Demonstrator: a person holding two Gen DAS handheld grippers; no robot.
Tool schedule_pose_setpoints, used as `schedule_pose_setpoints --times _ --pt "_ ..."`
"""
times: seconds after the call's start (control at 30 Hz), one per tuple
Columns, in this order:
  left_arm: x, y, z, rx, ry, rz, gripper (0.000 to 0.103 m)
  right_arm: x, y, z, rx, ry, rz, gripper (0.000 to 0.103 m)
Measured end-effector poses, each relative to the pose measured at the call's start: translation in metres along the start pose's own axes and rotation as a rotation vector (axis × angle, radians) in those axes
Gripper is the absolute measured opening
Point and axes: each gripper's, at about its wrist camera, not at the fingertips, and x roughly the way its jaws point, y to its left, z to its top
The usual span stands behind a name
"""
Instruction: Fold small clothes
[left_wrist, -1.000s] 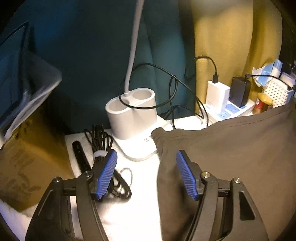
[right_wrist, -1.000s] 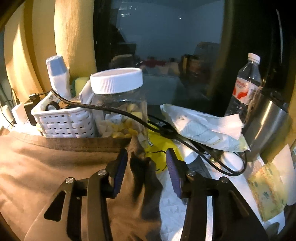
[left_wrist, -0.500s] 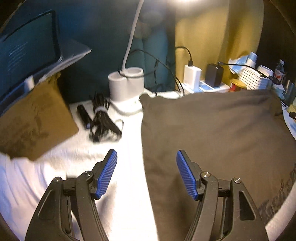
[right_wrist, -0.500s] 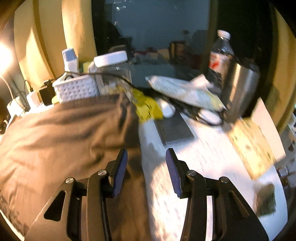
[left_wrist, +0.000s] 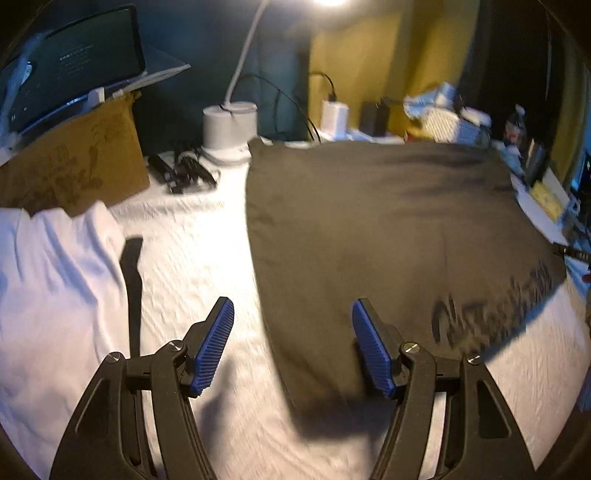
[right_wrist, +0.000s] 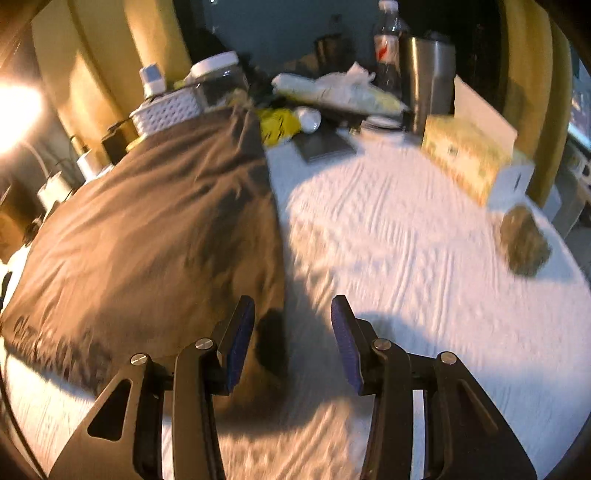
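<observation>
Brown shirt (left_wrist: 369, 229) flat on white cloth (left_wrist: 192, 258), left gripper (left_wrist: 291, 347) jaws apart over its edge, right gripper (right_wrist: 293, 343) jaws apart, empty

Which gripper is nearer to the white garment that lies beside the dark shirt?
Left. The white garment lies just beside the left gripper, across its left finger. The right gripper hangs over the dark shirt's opposite edge.

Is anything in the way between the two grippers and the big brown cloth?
Nothing visible. The flat dark brown cloth lies open on the white textured cover, and both the left gripper and right gripper straddle its side edges.
</observation>
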Motion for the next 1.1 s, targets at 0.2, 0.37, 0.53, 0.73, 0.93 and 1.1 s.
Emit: schedule_pose_setpoints --times 0.2,0.37,0.53,0.73,0.93,1.1 --pt "-0.004 0.002 -0.019 -0.046 0.041 -0.012 0.066 -0.011 -0.001 -0.013 0.020 0.030 0.045 0.046" --pt "-0.020 0.008 -0.032 -0.107 0.014 0.012 0.039 -0.016 0.007 -0.022 0.006 0.018 0.063 0.045" --pt "-0.014 0.009 -0.039 -0.121 0.051 0.000 0.030 -0.014 0.022 -0.022 -0.054 0.019 0.033 0.045" --pt "-0.012 0.008 -0.037 -0.135 0.063 -0.005 0.031 -0.008 0.029 -0.021 -0.078 0.028 0.093 0.013" --pt "-0.026 0.010 -0.037 -0.145 0.029 -0.017 0.032 -0.010 0.022 -0.021 -0.038 0.026 0.118 0.008" --pt "-0.031 0.000 -0.038 -0.042 0.041 0.010 0.057 -0.014 0.025 -0.019 -0.047 0.021 0.110 0.007"
